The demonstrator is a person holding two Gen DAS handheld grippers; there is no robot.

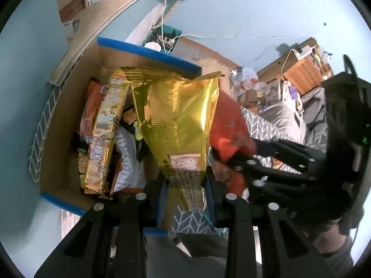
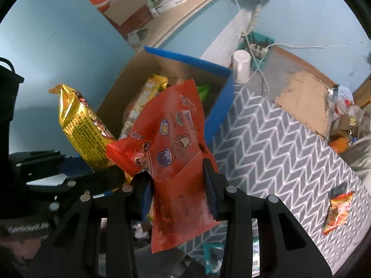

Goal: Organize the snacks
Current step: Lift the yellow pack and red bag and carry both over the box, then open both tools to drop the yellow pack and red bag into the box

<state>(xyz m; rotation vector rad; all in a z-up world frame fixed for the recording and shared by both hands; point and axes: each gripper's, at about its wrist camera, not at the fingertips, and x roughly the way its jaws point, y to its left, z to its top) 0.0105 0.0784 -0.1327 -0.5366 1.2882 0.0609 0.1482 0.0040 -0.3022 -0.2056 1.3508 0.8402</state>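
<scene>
My left gripper (image 1: 186,185) is shut on a gold snack packet (image 1: 178,120) and holds it upright over the near edge of a cardboard box (image 1: 69,106) with blue rims. The box holds several snack packets (image 1: 104,134). My right gripper (image 2: 178,185) is shut on an orange-red snack bag (image 2: 171,148), held just in front of the same box (image 2: 143,69). The right gripper with its red bag (image 1: 229,125) shows at the right of the left wrist view. The left gripper with the gold packet (image 2: 81,127) shows at the left of the right wrist view.
The box stands on a grey chevron-patterned cover (image 2: 273,143). One small orange snack packet (image 2: 338,210) lies on it at the right. A white cup (image 2: 241,66) and cables stand behind the box. A wooden shelf (image 2: 176,16) with clutter runs above.
</scene>
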